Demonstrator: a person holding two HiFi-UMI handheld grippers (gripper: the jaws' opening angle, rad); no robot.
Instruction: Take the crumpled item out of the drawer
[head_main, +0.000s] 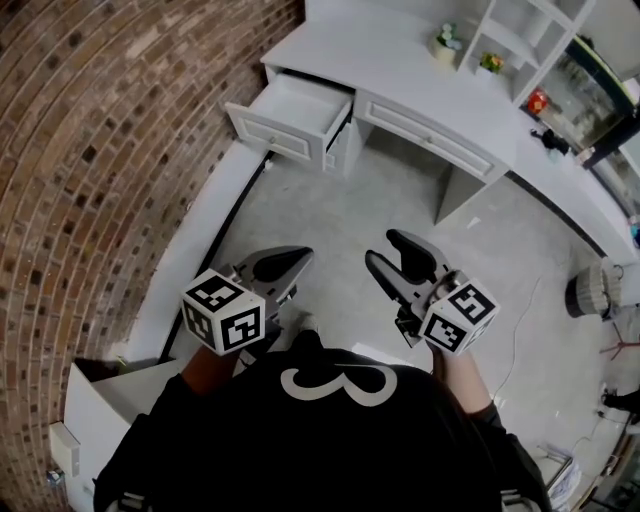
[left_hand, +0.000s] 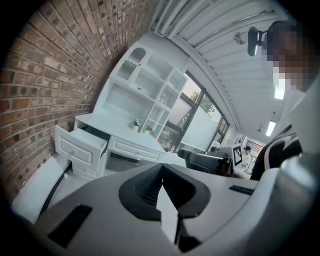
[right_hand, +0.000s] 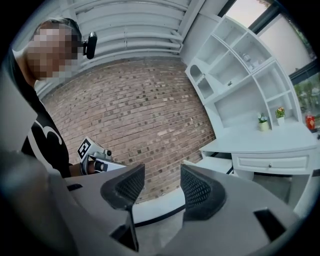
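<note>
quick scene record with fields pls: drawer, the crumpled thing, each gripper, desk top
drawer: pulled open, at the end of the white desk nearest the brick wall
crumpled item: not visible in any view
left gripper: jaws together, nothing held, well short of the desk
right gripper: jaws apart, nothing between them, also short of the desk
desk top: two small potted plants near the shelves

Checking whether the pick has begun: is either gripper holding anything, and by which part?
Nothing is held. The left gripper has its jaws closed together on nothing; the right gripper has them apart, empty. Both are well short of the open drawer.
</note>
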